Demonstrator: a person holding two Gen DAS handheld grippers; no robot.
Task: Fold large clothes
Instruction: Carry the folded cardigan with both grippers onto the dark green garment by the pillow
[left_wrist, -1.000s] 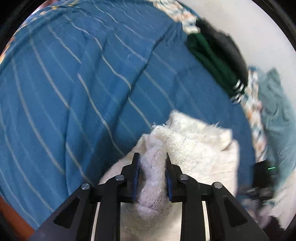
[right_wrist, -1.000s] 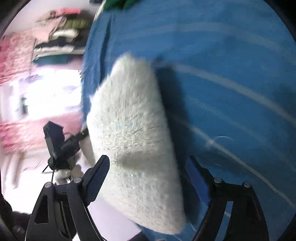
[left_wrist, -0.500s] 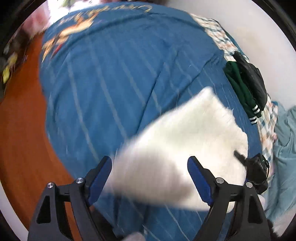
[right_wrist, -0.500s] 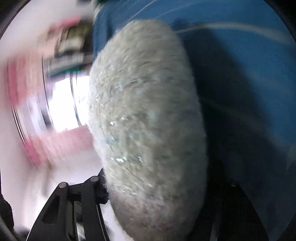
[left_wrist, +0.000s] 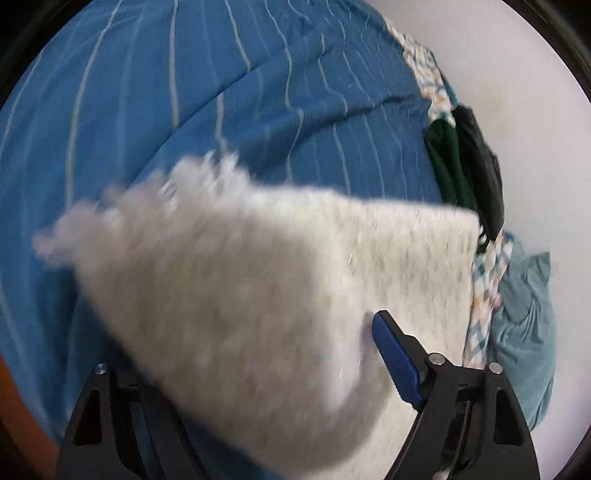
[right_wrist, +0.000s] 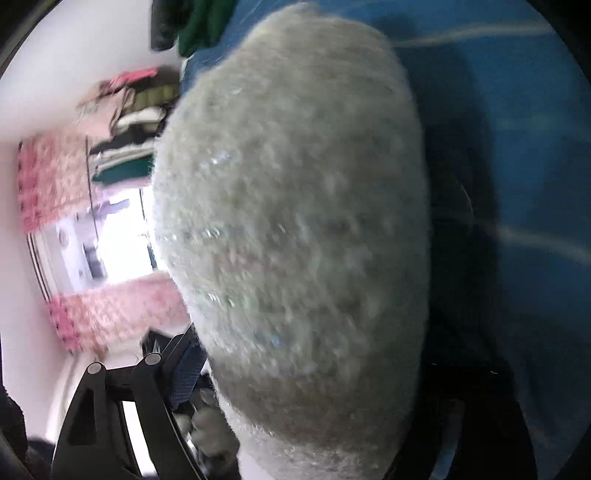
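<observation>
Blue bedspread (left_wrist: 155, 110) with thin pale stripes fills the left and far part of the left wrist view, creased toward the far right. Over it, at the middle, lies the white fluffy garment (left_wrist: 258, 295), blurred along its left edge and reaching the near rim of the picture. The left gripper (left_wrist: 266, 369) stands released: its blue-padded right finger (left_wrist: 397, 358) lies bare against the fleece, well apart from the left finger, whose tip the fleece hides. Right of the garment, at the bed's edge, sit a dark green garment (left_wrist: 448, 166) and a black one (left_wrist: 480, 173) against the white wall (left_wrist: 517, 92), with a checked cloth (left_wrist: 484, 291) and a teal cloth (left_wrist: 528, 332) nearer. In the right wrist view, pink curtains (right_wrist: 48, 177) and a stack of folded clothes (right_wrist: 129, 129) stand far left. The garment (right_wrist: 295, 229) bulges across the middle, close to the lens. The right gripper (right_wrist: 295, 369) shows only its left finger (right_wrist: 184, 365), pressed at the fleece's left side; the other is lost in shadow, so I cannot tell whether it grips. Bedspread (right_wrist: 517, 110) lies to the right.
</observation>
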